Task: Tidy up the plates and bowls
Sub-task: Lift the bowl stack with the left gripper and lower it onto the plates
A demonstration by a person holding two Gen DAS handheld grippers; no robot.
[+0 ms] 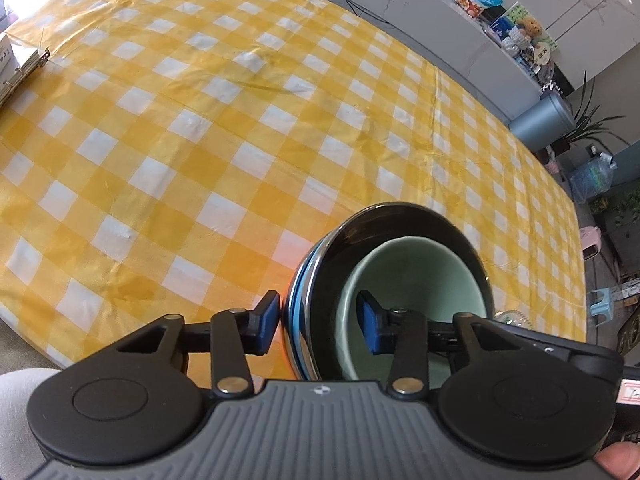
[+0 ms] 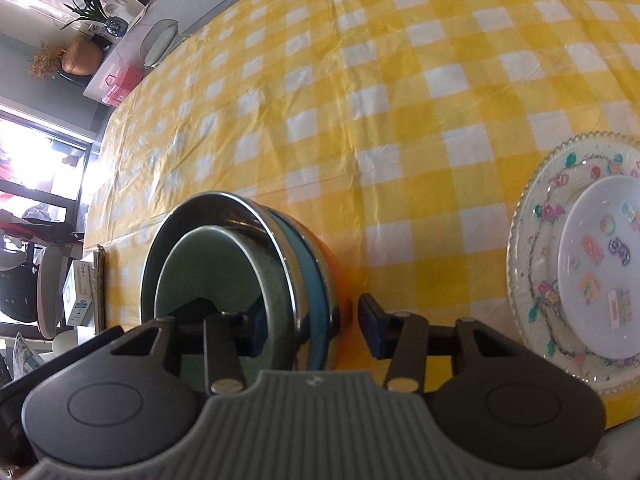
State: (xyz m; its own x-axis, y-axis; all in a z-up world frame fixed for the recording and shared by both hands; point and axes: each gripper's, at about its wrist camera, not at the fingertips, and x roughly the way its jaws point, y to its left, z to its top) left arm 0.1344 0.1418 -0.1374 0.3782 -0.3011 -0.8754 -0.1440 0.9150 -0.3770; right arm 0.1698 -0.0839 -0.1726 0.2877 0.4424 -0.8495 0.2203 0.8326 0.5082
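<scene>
A stack of nested bowls stands on the yellow checked tablecloth (image 1: 200, 120): a pale green bowl (image 1: 408, 280) inside a steel bowl (image 1: 400, 216), over blue and orange bowls (image 2: 316, 264). My left gripper (image 1: 320, 320) is open, its fingers straddling the stack's near rim, one pad inside the green bowl, one outside. My right gripper (image 2: 316, 328) is open and straddles the rim from the other side. A small white plate (image 2: 600, 264) with stickers lies on a clear patterned glass plate (image 2: 532, 240) at the right.
A notebook and box (image 1: 20, 68) lie at the table's far left. A counter with snack bags (image 1: 484, 0) and a grey bin (image 1: 540, 120) stand beyond the table. A plate (image 2: 160, 40) leans on the far counter.
</scene>
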